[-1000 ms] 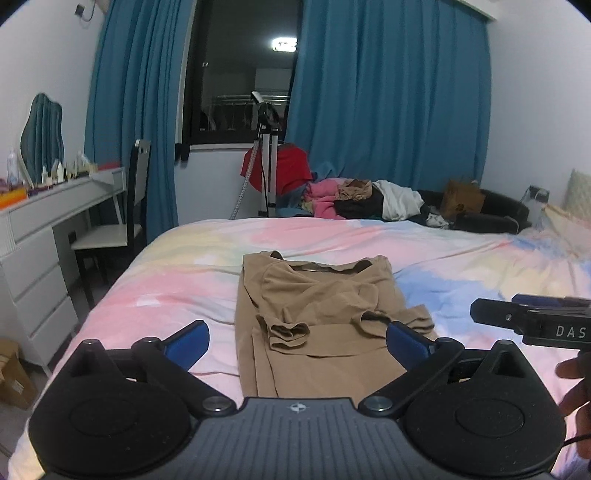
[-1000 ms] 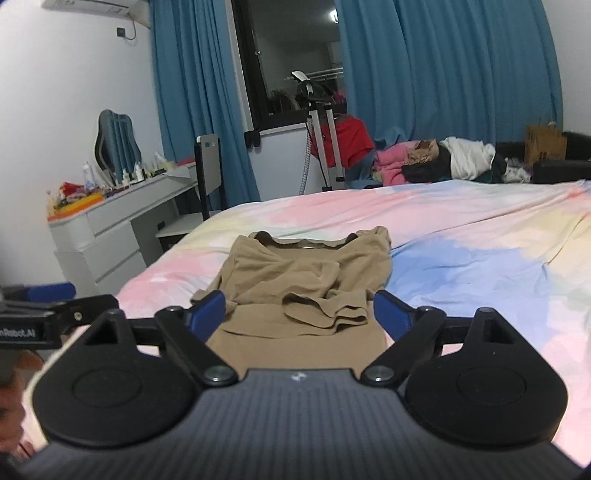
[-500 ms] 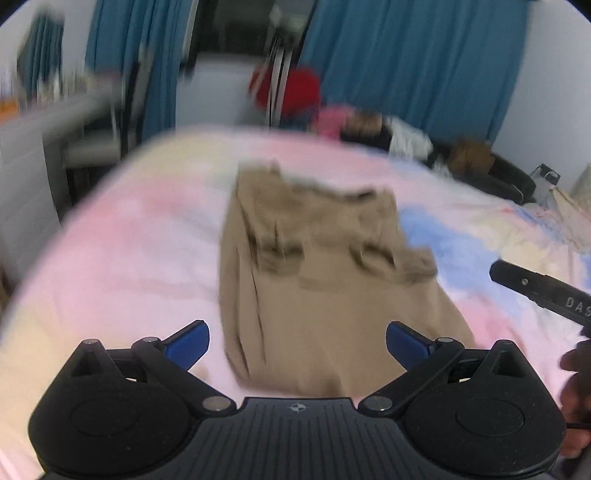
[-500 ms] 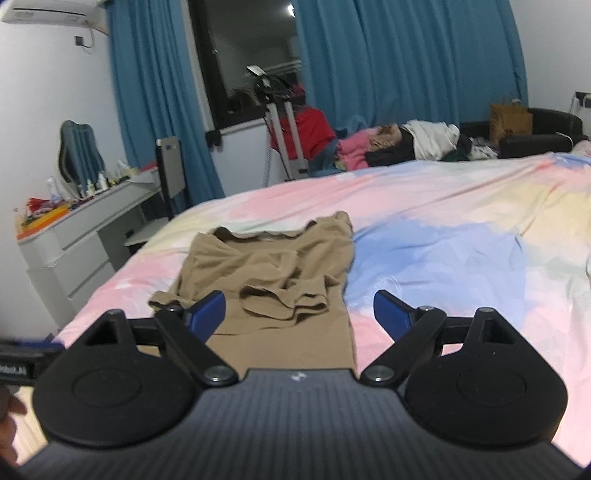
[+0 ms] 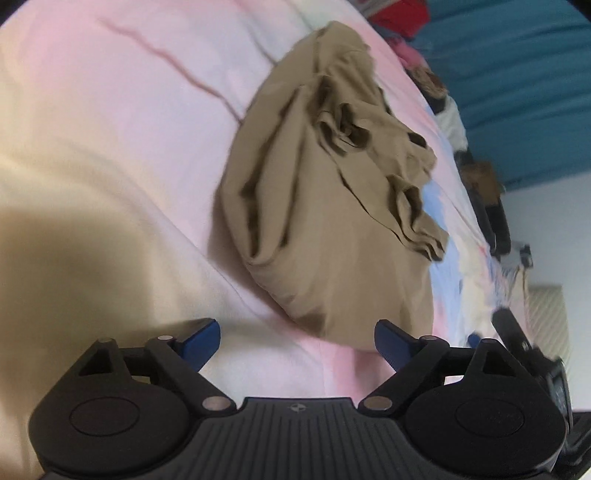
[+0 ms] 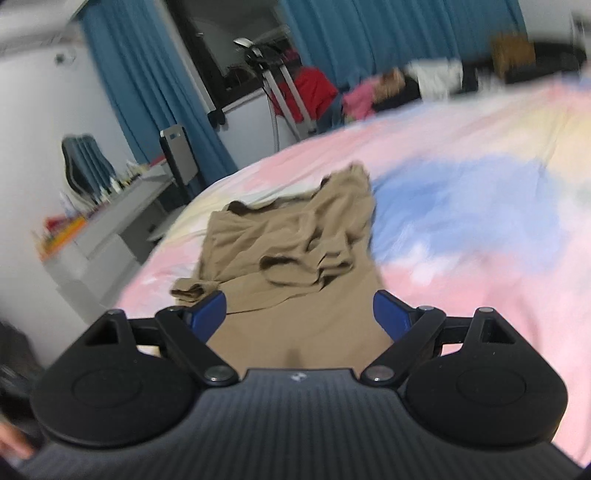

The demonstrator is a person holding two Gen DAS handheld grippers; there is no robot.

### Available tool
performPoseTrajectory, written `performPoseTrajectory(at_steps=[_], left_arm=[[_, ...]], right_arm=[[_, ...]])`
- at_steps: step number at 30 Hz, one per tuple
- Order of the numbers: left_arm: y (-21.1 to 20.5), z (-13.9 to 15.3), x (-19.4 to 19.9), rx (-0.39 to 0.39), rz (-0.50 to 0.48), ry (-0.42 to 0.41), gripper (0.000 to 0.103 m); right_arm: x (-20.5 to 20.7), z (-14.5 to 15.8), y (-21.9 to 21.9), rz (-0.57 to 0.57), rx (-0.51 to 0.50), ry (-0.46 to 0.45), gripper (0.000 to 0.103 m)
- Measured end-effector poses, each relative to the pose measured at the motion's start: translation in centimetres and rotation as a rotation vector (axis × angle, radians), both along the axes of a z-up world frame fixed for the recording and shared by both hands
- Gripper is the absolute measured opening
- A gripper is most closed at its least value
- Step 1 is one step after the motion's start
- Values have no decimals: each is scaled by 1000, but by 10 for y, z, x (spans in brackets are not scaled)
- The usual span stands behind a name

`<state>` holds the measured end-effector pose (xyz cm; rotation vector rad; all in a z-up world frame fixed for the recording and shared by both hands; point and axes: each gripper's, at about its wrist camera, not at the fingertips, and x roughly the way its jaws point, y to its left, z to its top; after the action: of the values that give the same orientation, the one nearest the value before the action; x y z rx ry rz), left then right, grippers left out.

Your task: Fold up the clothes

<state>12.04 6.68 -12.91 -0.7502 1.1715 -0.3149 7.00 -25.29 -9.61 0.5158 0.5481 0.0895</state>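
A tan top [image 5: 332, 206] lies on the pastel bedspread [image 5: 110, 129], its sleeves folded in over the body. In the left wrist view it runs away from the hem, which sits just beyond my left gripper [image 5: 297, 338]. That gripper is open, tilted, low over the bed, with nothing between its blue fingertips. The right wrist view shows the same tan top [image 6: 295, 258] straight ahead, its lower part lying between the blue tips of my right gripper [image 6: 299, 314], which is open and holds nothing. The right gripper's black body [image 5: 532, 354] shows at the left view's right edge.
A pile of clothes [image 6: 376, 92] lies at the bed's far end before blue curtains [image 6: 388, 33]. A tripod [image 6: 280, 85] stands by the dark window. A white dresser [image 6: 110, 221] and chair [image 6: 177, 151] stand left of the bed. A pillow [image 5: 546, 317] lies right.
My left gripper has dropped low and tilted, closing in on the tan top's hem. The right gripper has moved forward over the top's lower part. Both stayed open.
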Motion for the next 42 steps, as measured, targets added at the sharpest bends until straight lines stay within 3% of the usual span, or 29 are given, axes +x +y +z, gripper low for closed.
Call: performPoseTrajectory(at_steps=[6,9,11,13,14,18,22,26,27,35,42], left_arm=[[-2,-5,12,-42,59,-46,80],[-3,-9,17,-55,90,-55,61],[-1,-14,20,-68,117,-52,42],[1,-17,22,-71,134,-42,23],[2,-19,23,-76,144,-38,20],[2,-19,25,-101,171,-49,16],[3,-10,23,-127,184,-99,15],[2,-2,20,-150,186,-144,14],[1,0,19,-155,186,-153,14],[8,51,-4,-112,196,-221,13],[14,93,-81,-114,209,-237,13]], right_arm=[[0,-27,-10,48,374,95,88],[7,-48,-1,95,507,175,88],[12,-62,4,103,561,236,87],[13,-73,3,39,563,278,79],[12,-77,1,-5,555,295,77],[8,-96,-16,-155,633,326,65],[5,-96,-30,-247,677,287,59],[8,-97,-34,-275,652,289,19],[7,-94,-35,-268,641,265,17],[-14,-36,-35,-206,554,78,12],[-69,5,-34,-194,563,33,12]])
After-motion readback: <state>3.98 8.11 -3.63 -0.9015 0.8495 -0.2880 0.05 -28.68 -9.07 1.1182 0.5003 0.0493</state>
